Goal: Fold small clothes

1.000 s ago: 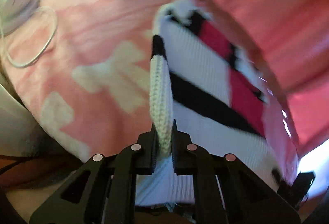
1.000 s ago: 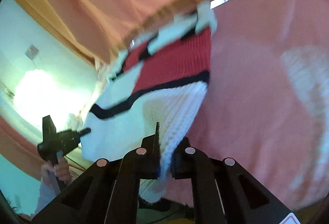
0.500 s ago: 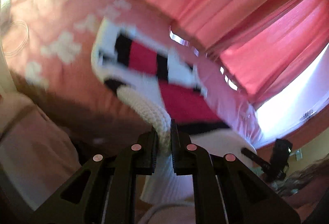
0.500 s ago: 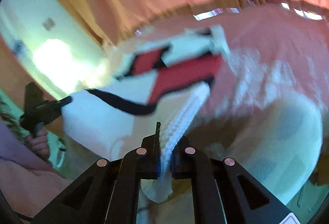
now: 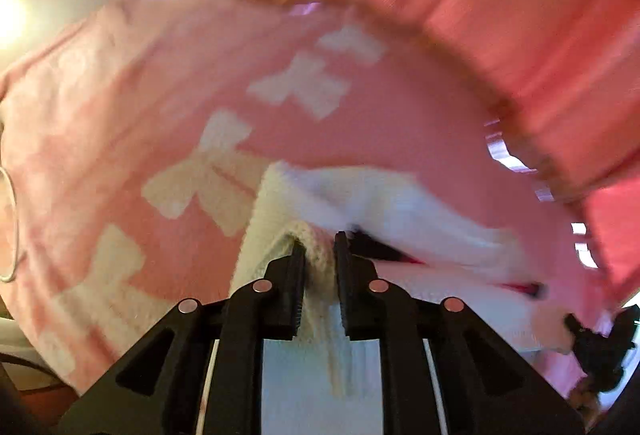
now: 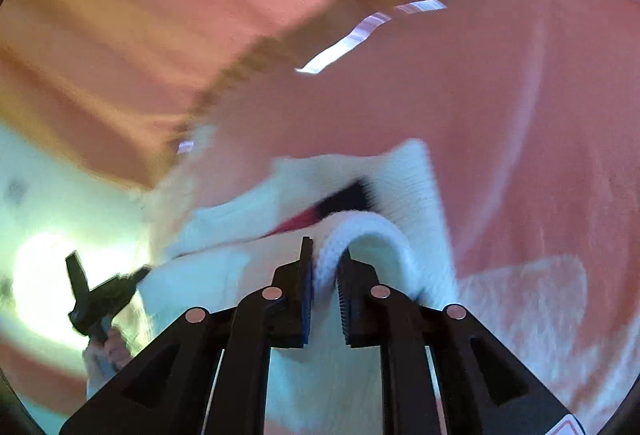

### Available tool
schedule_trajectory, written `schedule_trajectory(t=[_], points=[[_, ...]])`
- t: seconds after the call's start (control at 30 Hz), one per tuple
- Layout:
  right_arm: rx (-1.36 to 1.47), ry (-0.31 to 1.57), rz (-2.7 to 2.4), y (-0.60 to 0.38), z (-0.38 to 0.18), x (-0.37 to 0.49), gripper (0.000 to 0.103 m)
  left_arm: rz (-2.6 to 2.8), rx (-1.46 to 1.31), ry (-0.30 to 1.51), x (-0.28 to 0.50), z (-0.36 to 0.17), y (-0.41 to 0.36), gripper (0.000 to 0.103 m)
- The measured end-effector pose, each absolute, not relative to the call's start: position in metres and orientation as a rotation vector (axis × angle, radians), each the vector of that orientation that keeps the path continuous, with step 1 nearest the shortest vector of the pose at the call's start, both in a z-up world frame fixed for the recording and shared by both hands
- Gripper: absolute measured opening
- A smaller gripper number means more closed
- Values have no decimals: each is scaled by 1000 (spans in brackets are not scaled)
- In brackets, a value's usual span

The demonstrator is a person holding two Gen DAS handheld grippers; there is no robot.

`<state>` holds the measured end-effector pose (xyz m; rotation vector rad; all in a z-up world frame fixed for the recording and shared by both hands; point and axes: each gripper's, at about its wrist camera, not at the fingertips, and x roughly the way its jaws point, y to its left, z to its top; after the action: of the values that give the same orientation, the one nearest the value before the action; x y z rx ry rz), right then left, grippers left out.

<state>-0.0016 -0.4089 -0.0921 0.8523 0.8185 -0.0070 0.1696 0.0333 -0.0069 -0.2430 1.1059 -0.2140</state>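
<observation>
Sweater (image 5: 400, 195) lengthwise between both grippers (image 5: 319, 255) (image 6: 324, 263)

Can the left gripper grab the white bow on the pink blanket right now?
Probably not. The left gripper has its jaws shut on the knit sweater, so they are full. The bow lies uncovered on the blanket to its left, but the sweater must be let go first.

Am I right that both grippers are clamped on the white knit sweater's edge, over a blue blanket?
Not quite: the blanket is pink with white bows, as the left wrist view shows. Both the left gripper and right gripper do clamp the white knit sweater.
</observation>
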Motion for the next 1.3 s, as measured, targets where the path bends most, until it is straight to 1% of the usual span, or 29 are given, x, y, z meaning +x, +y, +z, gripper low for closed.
schedule_trajectory(t=[0.07,0.1,0.17,0.23,0.3,0.43,0.47,0.5,0.53,0.63,0.77,1.07,1.1,1.17,1.2,1.23,1.27,1.3], points=[[865,810,-17,-416,-98,8,17,-210,-230,1091,172,-19,30,15],[864,792,-16,-419,-97,9,22,-227,-247,1088,173,-20,28,18],[886,758,-3,-421,-93,7,24,-263,-251,1064,172,-17,24,29],[894,757,19,-418,-90,7,29,-255,-221,1039,170,-14,21,31],[854,759,12,-410,-84,8,33,-247,-215,1047,177,-16,18,33],[707,739,-14,-392,-65,6,38,-233,-218,1011,172,-8,18,42],[650,718,-33,-386,-58,4,40,-215,-188,979,168,-3,18,53],[605,697,-52,-382,-52,1,47,-202,-164,951,164,1,18,58],[574,682,-64,-380,-48,-1,52,-195,-146,919,159,7,19,65],[460,637,-106,-366,-35,-13,52,-249,-111,865,134,22,25,68],[374,623,-109,-350,-27,-25,52,-389,-116,828,102,35,28,71],[239,656,-116,-320,-28,-25,52,-396,34,829,81,13,-1,71],[218,677,-103,-316,-31,-25,50,-396,37,841,82,10,-3,71],[179,730,-65,-307,-41,-25,37,-388,39,895,87,-1,-8,71],[172,749,-42,-304,-44,-25,21,-391,35,934,90,-7,-11,71],[164,774,-14,-301,-49,-25,11,-393,32,971,92,-12,-13,68],[160,801,21,-297,-54,-25,10,-405,31,1012,93,-17,-16,64],[155,818,45,-294,-57,-25,10,-424,33,1029,92,-19,-20,64]])
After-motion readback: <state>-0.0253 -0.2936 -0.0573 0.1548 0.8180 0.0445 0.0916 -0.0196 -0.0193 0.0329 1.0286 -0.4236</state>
